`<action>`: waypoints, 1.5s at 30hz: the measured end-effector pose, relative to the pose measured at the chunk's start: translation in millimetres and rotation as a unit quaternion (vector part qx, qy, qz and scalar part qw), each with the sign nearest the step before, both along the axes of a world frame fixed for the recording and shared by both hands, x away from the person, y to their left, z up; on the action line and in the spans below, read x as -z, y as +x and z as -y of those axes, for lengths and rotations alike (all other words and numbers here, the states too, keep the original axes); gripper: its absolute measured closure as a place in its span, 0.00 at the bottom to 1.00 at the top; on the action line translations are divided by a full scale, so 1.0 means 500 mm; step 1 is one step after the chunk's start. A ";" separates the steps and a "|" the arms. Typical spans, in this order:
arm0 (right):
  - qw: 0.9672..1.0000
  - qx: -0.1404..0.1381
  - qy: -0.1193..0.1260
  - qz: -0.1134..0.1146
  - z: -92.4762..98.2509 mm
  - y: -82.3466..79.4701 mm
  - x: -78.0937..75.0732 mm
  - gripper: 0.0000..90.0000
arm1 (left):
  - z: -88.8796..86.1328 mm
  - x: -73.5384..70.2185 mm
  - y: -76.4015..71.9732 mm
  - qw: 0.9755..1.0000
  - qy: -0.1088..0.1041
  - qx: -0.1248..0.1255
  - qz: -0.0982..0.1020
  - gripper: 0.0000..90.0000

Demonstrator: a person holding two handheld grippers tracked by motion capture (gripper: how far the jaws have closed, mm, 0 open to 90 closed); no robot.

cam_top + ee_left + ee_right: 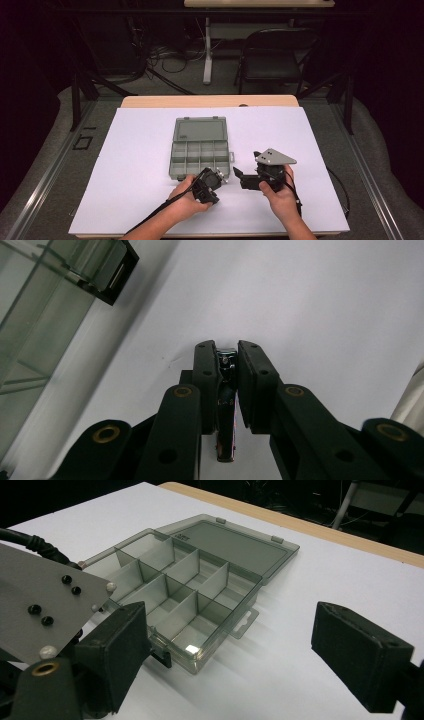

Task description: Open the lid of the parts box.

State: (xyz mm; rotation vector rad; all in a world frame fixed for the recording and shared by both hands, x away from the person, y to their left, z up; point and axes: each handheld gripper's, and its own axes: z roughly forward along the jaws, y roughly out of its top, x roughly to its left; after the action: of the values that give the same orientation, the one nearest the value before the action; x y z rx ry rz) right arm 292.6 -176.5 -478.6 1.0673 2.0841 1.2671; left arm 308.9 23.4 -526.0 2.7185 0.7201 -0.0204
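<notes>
Left gripper [226, 357] clamps a shiny metal nail clipper [226, 405]; right gripper [230, 650] gapes empty beside the translucent compartment box [200, 587].

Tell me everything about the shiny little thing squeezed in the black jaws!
It looks like a small nail clipper of shiny chrome metal, though part is hidden. A rivet shows near its far tip. It stands on edge, pinched between the pads of the left gripper, lengthwise along them, over the white table sheet. Only the pads touch it.

One open compartment box [200, 148], one nail clipper [227, 390], two tools and one chair [272, 55].
</notes>
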 end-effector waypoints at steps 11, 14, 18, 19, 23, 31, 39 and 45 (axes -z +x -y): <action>1.000 0.002 0.003 0.000 0.002 0.000 0.000 0.17 | -0.016 -0.020 0.002 1.000 -0.018 -0.012 0.001 0.89; 1.000 0.001 0.003 0.001 0.001 0.000 -0.001 0.17 | -0.023 -0.025 0.002 1.000 -0.021 -0.015 0.003 0.89; 1.000 0.001 0.003 -0.001 0.001 0.000 0.000 0.17 | -0.031 -0.032 0.001 0.999 -0.028 -0.021 0.005 0.89; 1.000 0.001 0.003 -0.001 0.001 0.000 0.000 0.17 | -0.033 -0.035 0.001 0.999 -0.029 -0.020 0.007 0.89; 1.000 0.002 0.003 0.001 0.001 0.000 -0.001 0.17 | -0.041 -0.045 0.002 0.999 -0.035 -0.025 0.008 0.89; 1.000 0.004 0.005 0.002 0.002 0.000 -0.001 0.17 | -0.069 -0.082 0.013 0.997 -0.054 -0.040 0.024 0.89; 1.000 0.005 0.004 0.001 0.002 0.001 -0.001 0.17 | -0.106 -0.124 0.037 0.994 -0.080 -0.069 0.036 0.89; 1.000 0.004 0.005 0.001 0.002 0.000 -0.001 0.17 | -0.135 -0.147 0.059 0.990 -0.091 -0.092 0.046 0.89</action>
State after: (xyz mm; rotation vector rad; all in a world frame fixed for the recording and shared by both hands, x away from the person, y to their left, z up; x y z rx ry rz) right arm 292.8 -177.5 -478.0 1.0778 2.0723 1.2745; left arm 338.5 90.8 -452.6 2.4534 0.8925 0.0778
